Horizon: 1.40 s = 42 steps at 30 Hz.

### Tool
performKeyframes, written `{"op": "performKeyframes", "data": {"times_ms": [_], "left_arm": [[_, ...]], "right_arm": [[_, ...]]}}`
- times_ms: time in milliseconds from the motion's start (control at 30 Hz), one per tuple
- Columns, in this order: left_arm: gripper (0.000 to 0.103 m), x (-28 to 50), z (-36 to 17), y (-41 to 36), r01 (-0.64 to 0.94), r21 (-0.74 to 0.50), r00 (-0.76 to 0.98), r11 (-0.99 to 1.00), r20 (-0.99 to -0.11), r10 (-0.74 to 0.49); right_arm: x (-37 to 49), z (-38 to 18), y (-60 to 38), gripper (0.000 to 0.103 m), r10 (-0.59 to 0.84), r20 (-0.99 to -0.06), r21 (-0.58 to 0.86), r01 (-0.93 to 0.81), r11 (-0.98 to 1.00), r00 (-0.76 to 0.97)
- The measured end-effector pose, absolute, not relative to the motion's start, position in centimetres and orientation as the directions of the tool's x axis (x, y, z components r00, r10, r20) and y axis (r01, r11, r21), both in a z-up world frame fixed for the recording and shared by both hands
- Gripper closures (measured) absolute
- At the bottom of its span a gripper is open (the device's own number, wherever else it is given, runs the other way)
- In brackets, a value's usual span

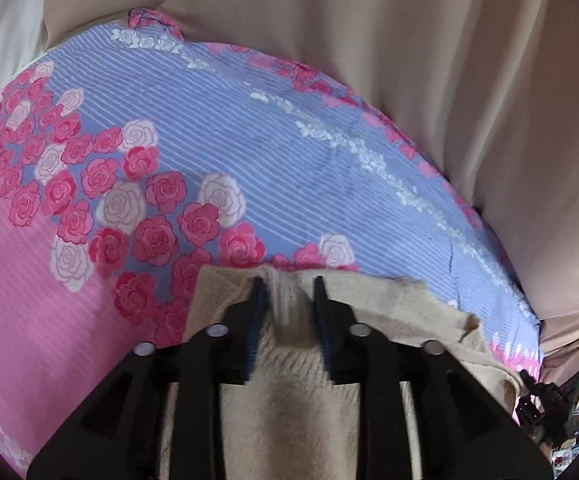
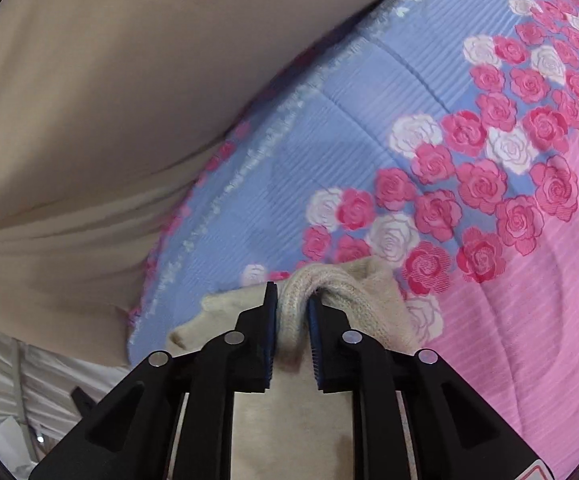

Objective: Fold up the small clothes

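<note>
Task item: cream knit garment point(image 1: 289, 392), lying on a floral quilt point(image 1: 249, 168) (blue w/ pink and white roses, pink stripe zone). Beige curtain point(image 1: 429, 80) hangs behind the quilt.

Left gripper point(image 1: 289, 284): jaws apart, knit fabric between them w/ visible gaps each side; pads not pressing. Right gripper point(image 2: 291, 298): jaws narrowly apart around a ribbed rolled edge of the knit garment point(image 2: 301, 288); right pad touches or nearly touches the rib, left pad shows a slim gap. Grip not firm, by the look of it.

Risks from here:
1. Rib stays snagged on the ridged blue pads point(image 2: 315, 332) on withdrawal; the fold gets dragged open. Cause: loose knit loops vs. pad grooves.
2. Uneven release, one side freed before the other; the folded edge skews.
3. Soft quilt under the garment gives and bunches; layers may slide if the jaws push down.
4. Bulky rolled edge springs back; fold does not lie flat.

Labels/writing: none readable. A red-and-white sticker point(image 2: 537, 470) shows partly at the right view's lower edge; text not legible.
</note>
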State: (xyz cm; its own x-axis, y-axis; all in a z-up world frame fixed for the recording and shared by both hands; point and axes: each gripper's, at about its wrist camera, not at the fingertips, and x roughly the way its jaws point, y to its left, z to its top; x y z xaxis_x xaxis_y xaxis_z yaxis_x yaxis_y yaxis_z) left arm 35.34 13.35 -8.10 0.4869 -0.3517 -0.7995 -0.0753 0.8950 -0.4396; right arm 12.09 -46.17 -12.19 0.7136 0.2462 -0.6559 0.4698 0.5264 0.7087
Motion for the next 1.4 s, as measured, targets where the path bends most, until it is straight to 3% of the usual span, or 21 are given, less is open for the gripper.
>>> {"op": "performKeyframes", "data": {"times_ms": [33, 100, 200, 333, 400, 467, 500, 533, 567, 633, 700, 800, 867, 1000, 1067, 1100, 1133, 1167, 1233, 1300, 1400], "left_arm": [[0.051, 35.0, -7.5, 13.7, -0.076, -0.442, 0.508, 0.894, -0.788, -0.347], [0.030, 33.4, -5.4, 14.6, -0.087, -0.433, 0.582, 0.897, -0.753, -0.308], [0.028, 31.6, -3.8, 15.7, -0.091, -0.413, 0.609, 0.906, -0.743, -0.278], [0.024, 30.2, -3.9, 14.7, -0.031, -0.389, 0.573, 0.921, -0.762, -0.302], [0.024, 30.5, -5.1, 12.9, 0.004, -0.305, 0.539, 0.952, -0.802, -0.259], [0.026, 31.2, -7.0, 11.5, 0.032, -0.239, 0.499, 0.971, -0.837, -0.223], [0.041, 31.7, -8.1, 11.1, 0.041, -0.223, 0.477, 0.974, -0.852, -0.215], [0.068, 31.9, -9.1, 10.9, 0.039, -0.208, 0.457, 0.977, -0.866, -0.203], [0.080, 32.4, -9.9, 10.9, 0.025, -0.192, 0.434, 0.981, -0.882, -0.183], [0.091, 32.6, -9.7, 12.0, -0.007, -0.244, 0.456, 0.970, -0.864, -0.214], [0.091, 32.7, -8.5, 12.8, -0.024, -0.246, 0.508, 0.969, -0.838, -0.200], [0.091, 34.1, -10.0, 12.7, -0.048, -0.208, 0.474, 0.977, -0.865, -0.161], [0.089, 34.8, -11.6, 12.3, -0.048, -0.182, 0.441, 0.982, -0.886, -0.142], [0.086, 33.0, -8.2, 13.2, -0.046, -0.282, 0.500, 0.958, -0.837, -0.222], [0.082, 31.0, -5.8, 13.2, -0.013, -0.311, 0.553, 0.950, -0.794, -0.252], [0.074, 30.0, -5.0, 12.8, 0.009, -0.328, 0.570, 0.945, -0.775, -0.274], [0.071, 29.3, -4.8, 12.4, 0.022, -0.337, 0.566, 0.941, -0.772, -0.289], [0.070, 28.8, -5.1, 11.6, 0.038, -0.348, 0.547, 0.937, -0.778, -0.311], [0.070, 28.3, -6.9, 9.6, 0.071, -0.342, 0.479, 0.937, -0.812, -0.333], [0.070, 29.0, -10.3, 7.9, 0.063, -0.269, 0.420, 0.961, -0.867, -0.270], [0.069, 30.1, -11.0, 7.4, 0.046, -0.255, 0.459, 0.966, -0.854, -0.247]], "right_arm": [[11.1, -10.7, -46.0, 0.051, 0.178, -0.651, 0.684, 0.468, 0.560, 0.738], [9.6, -8.5, -45.5, 0.027, 0.075, -0.626, 0.636, 0.453, 0.625, 0.776], [8.1, -7.3, -44.4, 0.027, 0.055, -0.652, 0.579, 0.449, 0.681, 0.756], [9.3, -9.4, -40.8, 0.027, 0.048, -0.778, 0.381, 0.409, 0.829, 0.627], [10.8, -11.0, -40.2, 0.029, 0.048, -0.823, 0.316, 0.387, 0.866, 0.566], [12.4, -12.8, -39.7, 0.045, 0.059, -0.851, 0.287, 0.368, 0.885, 0.522], [12.7, -13.3, -39.6, 0.070, 0.060, -0.863, 0.278, 0.371, 0.886, 0.502], [12.9, -13.6, -39.7, 0.094, 0.056, -0.873, 0.269, 0.384, 0.883, 0.484], [12.6, -13.2, -39.9, 0.094, 0.072, -0.855, 0.303, 0.382, 0.873, 0.513], [11.6, -11.1, -40.8, 0.096, 0.077, -0.798, 0.365, 0.377, 0.851, 0.598], [10.8, -10.2, -42.1, 0.096, 0.085, -0.751, 0.429, 0.387, 0.817, 0.654], [12.5, -15.2, -43.7, 0.094, 0.130, -0.857, 0.387, 0.455, 0.802, 0.499], [12.3, -15.7, -43.9, 0.094, 0.128, -0.866, 0.376, 0.463, 0.803, 0.483], [8.3, -9.3, -43.2, 0.068, 0.035, -0.778, 0.411, 0.467, 0.783, 0.627], [6.7, -7.1, -41.5, 0.064, 0.050, -0.726, 0.439, 0.406, 0.801, 0.686], [6.7, -7.1, -40.3, 0.072, 0.093, -0.726, 0.449, 0.368, 0.814, 0.681], [7.3, -7.7, -38.4, 0.087, 0.146, -0.746, 0.448, 0.328, 0.831, 0.650], [8.1, -8.9, -36.5, 0.094, 0.196, -0.770, 0.444, 0.289, 0.848, 0.607], [10.5, -11.7, -32.8, 0.098, 0.230, -0.827, 0.390, 0.227, 0.892, 0.513], [12.8, -14.6, -30.8, 0.098, 0.194, -0.883, 0.301, 0.197, 0.933, 0.428], [15.1, -15.1, -32.4, 0.103, 0.176, -0.874, 0.315, 0.251, 0.915, 0.453]]}}
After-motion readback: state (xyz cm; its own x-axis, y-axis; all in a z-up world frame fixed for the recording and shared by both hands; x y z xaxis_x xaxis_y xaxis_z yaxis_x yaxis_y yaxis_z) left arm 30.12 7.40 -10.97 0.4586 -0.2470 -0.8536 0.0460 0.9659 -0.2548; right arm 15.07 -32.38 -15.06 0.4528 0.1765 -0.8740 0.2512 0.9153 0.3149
